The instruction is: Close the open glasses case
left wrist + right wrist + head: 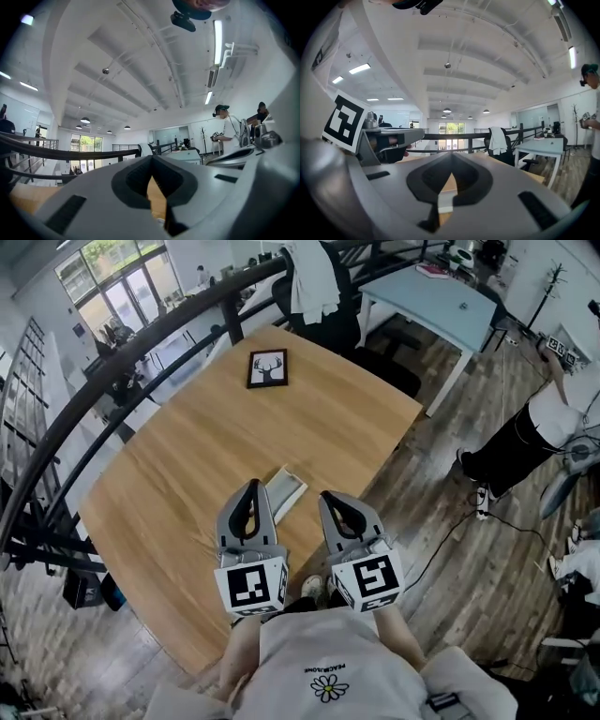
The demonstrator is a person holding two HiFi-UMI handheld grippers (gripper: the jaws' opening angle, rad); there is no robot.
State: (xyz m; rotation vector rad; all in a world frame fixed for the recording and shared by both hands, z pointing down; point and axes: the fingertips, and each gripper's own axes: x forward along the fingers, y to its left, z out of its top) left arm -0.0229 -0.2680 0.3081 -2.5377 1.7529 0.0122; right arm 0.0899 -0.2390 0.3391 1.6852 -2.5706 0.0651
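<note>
Closed and empty, the left gripper (251,486) and right gripper (330,497) hover over the light wooden surface's (187,456) near edge. Between them lies the pale grey glasses case (287,491), apparently open and untouched; closing remains.

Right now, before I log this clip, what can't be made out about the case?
- Case, head view: small, partly behind the left tongs; whether it is open or closed is unclear.
- Left gripper view: the tongs' own body blocks nearly all of the case.
- Right gripper view: only a pale strip of it shows through the right tongs; lid hidden.
</note>
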